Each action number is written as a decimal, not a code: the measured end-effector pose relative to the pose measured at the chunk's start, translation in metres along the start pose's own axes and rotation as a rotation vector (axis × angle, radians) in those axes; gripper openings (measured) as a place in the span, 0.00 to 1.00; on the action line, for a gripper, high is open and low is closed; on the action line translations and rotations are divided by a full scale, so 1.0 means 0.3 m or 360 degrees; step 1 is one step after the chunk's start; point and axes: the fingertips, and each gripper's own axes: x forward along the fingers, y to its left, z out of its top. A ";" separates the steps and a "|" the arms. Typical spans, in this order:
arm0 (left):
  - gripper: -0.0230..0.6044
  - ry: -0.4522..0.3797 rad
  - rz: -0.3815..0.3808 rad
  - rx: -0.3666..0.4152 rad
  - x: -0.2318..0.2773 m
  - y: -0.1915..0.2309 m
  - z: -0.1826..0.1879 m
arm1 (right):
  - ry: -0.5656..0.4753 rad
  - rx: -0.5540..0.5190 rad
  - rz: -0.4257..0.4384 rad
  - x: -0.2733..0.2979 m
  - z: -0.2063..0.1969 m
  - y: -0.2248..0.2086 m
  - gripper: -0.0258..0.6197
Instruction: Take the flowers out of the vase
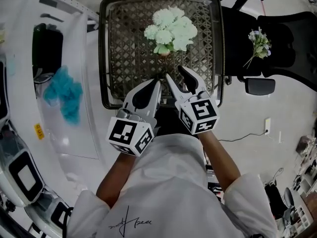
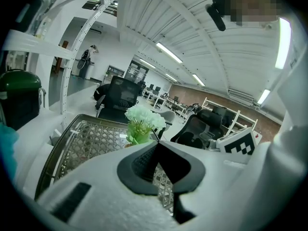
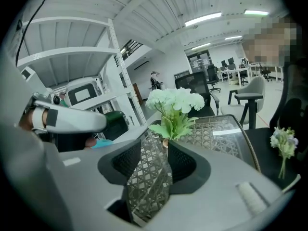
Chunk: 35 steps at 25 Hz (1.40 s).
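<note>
A bunch of pale green and white flowers stands upright in a small brown vase on the woven-top table. In both gripper views the flowers rise beyond the jaws. My right gripper hangs over the table's near half, short of the vase. It is open, and only the table top shows through its gap. My left gripper is beside it on the left, at the near edge. Its tips meet with nothing between them.
A small sprig of purple flowers lies on a black chair to the right of the table, also in the right gripper view. A white shelf unit with a teal cloth stands on the left.
</note>
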 end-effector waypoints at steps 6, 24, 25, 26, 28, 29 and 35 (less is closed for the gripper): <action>0.04 0.0012 0.0023 0.0001 0.001 0.014 0.004 | 0.0019 -0.0053 -0.0012 0.069 -0.017 -0.032 0.39; 0.04 0.0040 0.0088 -0.0067 0.000 0.082 -0.021 | -0.0045 -0.0056 -0.0050 0.204 -0.043 -0.105 0.48; 0.04 0.0045 0.0090 -0.0067 0.001 0.086 -0.023 | -0.0049 -0.0049 -0.0060 0.210 -0.043 -0.110 0.49; 0.04 0.0049 0.0092 -0.0068 0.002 0.091 -0.024 | -0.0053 -0.0047 -0.0073 0.217 -0.043 -0.117 0.49; 0.04 0.0056 0.0098 -0.0072 0.005 0.102 -0.027 | -0.0056 -0.0050 -0.0092 0.232 -0.046 -0.128 0.50; 0.04 0.0059 0.0101 -0.0075 0.006 0.108 -0.029 | -0.0055 -0.0054 -0.0097 0.241 -0.049 -0.133 0.50; 0.04 0.0084 0.0114 -0.0052 0.010 0.128 -0.041 | -0.0059 -0.0092 -0.0104 0.292 -0.054 -0.145 0.49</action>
